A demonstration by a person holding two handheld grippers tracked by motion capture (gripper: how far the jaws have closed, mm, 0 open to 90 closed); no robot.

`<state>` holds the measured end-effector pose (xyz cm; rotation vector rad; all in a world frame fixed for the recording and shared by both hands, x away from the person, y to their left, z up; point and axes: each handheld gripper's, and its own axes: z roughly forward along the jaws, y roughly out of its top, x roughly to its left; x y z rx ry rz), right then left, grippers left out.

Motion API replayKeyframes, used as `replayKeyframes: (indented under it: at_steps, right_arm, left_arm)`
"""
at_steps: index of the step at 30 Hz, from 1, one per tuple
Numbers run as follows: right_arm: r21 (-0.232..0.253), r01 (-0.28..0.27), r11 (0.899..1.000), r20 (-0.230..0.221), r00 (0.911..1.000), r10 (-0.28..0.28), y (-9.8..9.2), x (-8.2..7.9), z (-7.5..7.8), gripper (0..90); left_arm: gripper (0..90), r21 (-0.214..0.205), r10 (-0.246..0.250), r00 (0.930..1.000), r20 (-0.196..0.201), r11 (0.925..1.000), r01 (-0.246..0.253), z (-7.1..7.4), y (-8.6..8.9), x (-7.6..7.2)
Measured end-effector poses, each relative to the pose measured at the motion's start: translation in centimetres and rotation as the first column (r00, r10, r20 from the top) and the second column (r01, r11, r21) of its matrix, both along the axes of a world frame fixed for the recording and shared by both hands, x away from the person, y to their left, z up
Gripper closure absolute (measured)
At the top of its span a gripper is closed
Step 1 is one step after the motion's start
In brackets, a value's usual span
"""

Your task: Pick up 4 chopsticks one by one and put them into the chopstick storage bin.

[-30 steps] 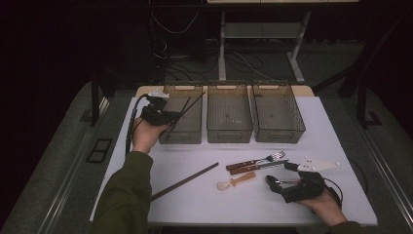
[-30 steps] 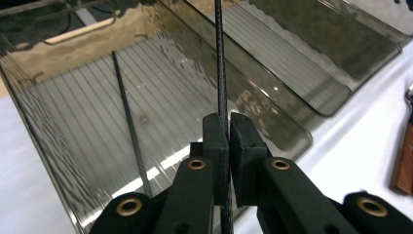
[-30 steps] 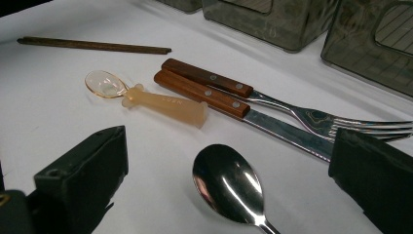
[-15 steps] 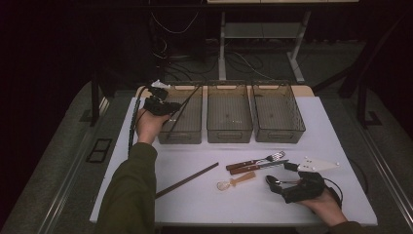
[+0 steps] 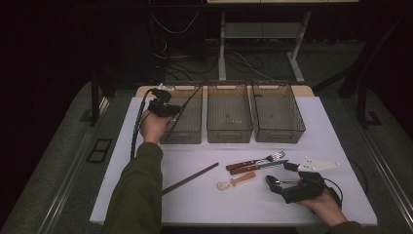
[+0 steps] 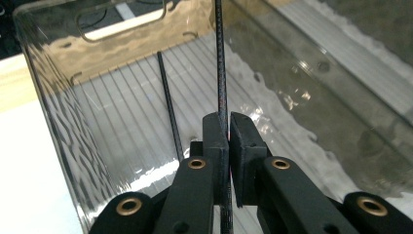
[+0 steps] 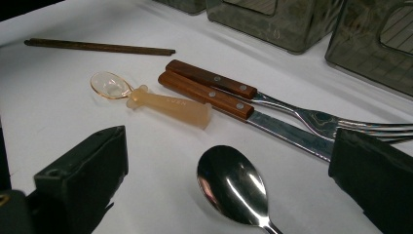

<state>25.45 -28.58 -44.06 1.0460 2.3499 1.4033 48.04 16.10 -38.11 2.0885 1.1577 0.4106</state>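
Left gripper [image 6: 229, 129] clamped on a dark chopstick [image 6: 220, 73] over the left bin [image 5: 186, 134]; right gripper [image 7: 229, 180] wide, parked on the worktop [image 5: 272, 204].

Left to right: the held chopstick runs up between the closed pads and slants across the bin, tip toward its far rim. A second dark chopstick [image 6: 168, 107] already lies on the bin floor. In front of that bin a brown chopstick [image 5: 190, 178] lies loose on the worktop. Middle bin [image 5: 229, 130] and right bin [image 5: 280, 132] sit beside it in a row. Near the front: translucent spoon [image 5: 236, 181], wood-handled fork [image 5: 254, 160] and knife [image 5: 258, 167] side by side. A metal spoon [image 7: 234, 185] lies between the right gripper's spread pads, not touched.
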Motion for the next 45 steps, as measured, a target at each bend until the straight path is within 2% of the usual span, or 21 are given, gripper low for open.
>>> replayKeyframes:
  at_steps: [5,10,12,15,24,29,31,34,36,42,45]
  right_arm:
    - [0.001,-0.002,1.0,0.0,1.0,0.002,0.0,0.0,0.0,1.1]
    - [0.0,-0.004,1.0,-0.001,1.0,0.004,0.1,0.0,0.0,1.1]
    - [0.001,-0.004,1.0,0.0,1.0,0.004,0.1,0.0,0.0,1.1]
    - [0.0,-0.005,1.0,0.0,1.0,0.005,0.1,-0.1,0.0,1.1]
    - [-0.002,-0.006,1.0,0.002,1.0,0.006,0.1,-0.1,0.1,1.1]
    - [-0.003,-0.007,1.0,0.001,1.0,0.007,0.1,-0.1,0.1,1.1]
    - [-0.003,-0.007,1.0,0.003,1.0,0.007,0.1,-0.1,0.1,1.1]
    - [-0.004,-0.007,1.0,0.002,1.0,0.007,0.1,-0.1,0.1,1.1]
    - [-0.003,-0.006,1.0,0.002,1.0,0.006,0.1,-0.1,0.1,1.1]
    - [-0.004,-0.005,1.0,0.004,1.0,0.005,0.2,-0.1,0.1,1.1]
    - [-0.004,-0.005,1.0,0.006,1.0,0.005,0.2,-0.1,0.1,1.1]
  left_arm:
    - [85.9,0.015,0.03,0.9991,-0.031,0.9994,-0.03,-0.6,0.3,0.2]
    - [85.6,0.021,0.045,0.9981,-0.041,0.9988,-0.044,-0.6,0.3,0.2]
    - [84.7,0.017,0.046,0.9982,-0.038,0.9988,-0.045,-0.5,0.3,0.2]
    - [75.3,0.019,0.064,0.9977,-0.025,0.9978,-0.063,-0.4,0.3,0.2]
    - [61.5,0.024,0.051,0.9986,0.018,0.9984,-0.051,0.0,0.2,-0.1]
    - [54.1,0.01,0.022,0.9991,0.037,0.9997,-0.022,0.6,0.2,-0.4]
    - [52.5,0.005,0.001,0.9987,0.05,1.0,-0.001,0.9,0.2,-0.6]
    - [49.3,-0.015,-0.035,0.9982,0.049,0.9993,0.035,1.4,0.2,-1.1]
    - [46.8,-0.034,-0.052,0.997,0.058,0.998,0.054,1.7,0.2,-1.5]
    - [40.5,-0.055,-0.114,0.9906,0.076,0.9915,0.118,2.7,0.5,-2.9]
    - [38.5,-0.052,-0.134,0.9868,0.09,0.9889,0.139,3.1,0.5,-3.8]
